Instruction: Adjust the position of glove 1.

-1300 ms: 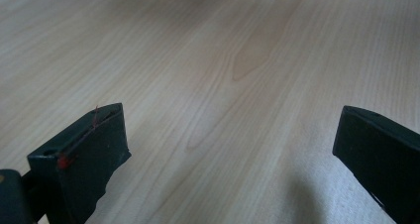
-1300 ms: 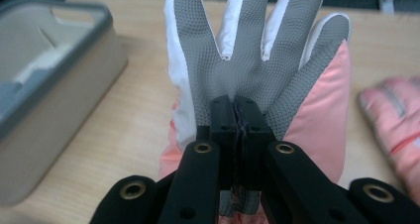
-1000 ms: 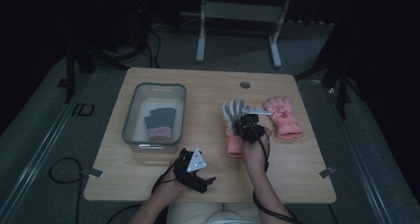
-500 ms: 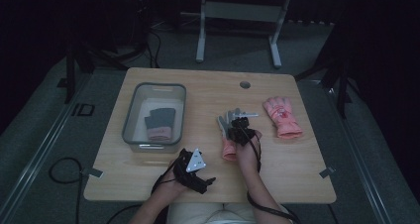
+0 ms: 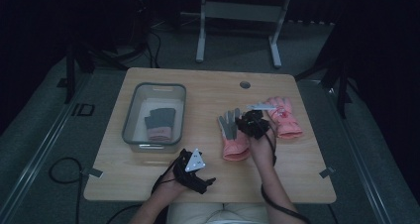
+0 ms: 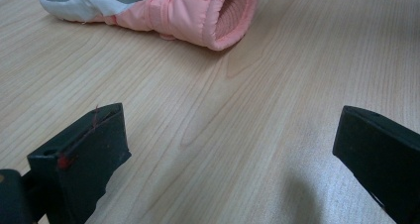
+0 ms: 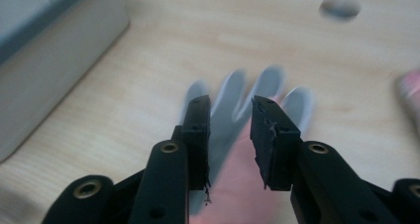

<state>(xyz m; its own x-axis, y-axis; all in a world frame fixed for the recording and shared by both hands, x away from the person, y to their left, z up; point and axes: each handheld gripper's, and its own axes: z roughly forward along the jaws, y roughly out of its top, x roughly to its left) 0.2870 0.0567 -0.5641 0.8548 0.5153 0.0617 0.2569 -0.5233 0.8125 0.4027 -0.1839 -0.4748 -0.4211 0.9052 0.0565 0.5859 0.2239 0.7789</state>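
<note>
A pink glove with a grey palm (image 5: 233, 137) lies flat on the wooden table (image 5: 208, 92), fingers pointing away. My right gripper (image 5: 250, 122) hovers just above its right side. Its jaws have just been opening and now stand a little apart, with nothing between them. In the right gripper view, my right gripper (image 7: 228, 110) looks down on the blurred glove (image 7: 237, 149). My left gripper (image 5: 194, 170) rests near the front edge, open wide and empty. In the left gripper view, my left gripper (image 6: 233, 149) faces the glove's cuff (image 6: 198, 11). A second pink glove (image 5: 286, 117) lies to the right.
A clear grey bin (image 5: 130, 120) stands on the left half of the table with a dark and pink glove (image 5: 159, 124) inside. A round cable hole (image 5: 244, 84) sits near the far edge. Cables trail over the front edge and across the floor.
My right gripper has opened, let go of the grey-palmed glove and drawn back to the right. The glove now lies slightly nearer the front. The left gripper has not moved.
</note>
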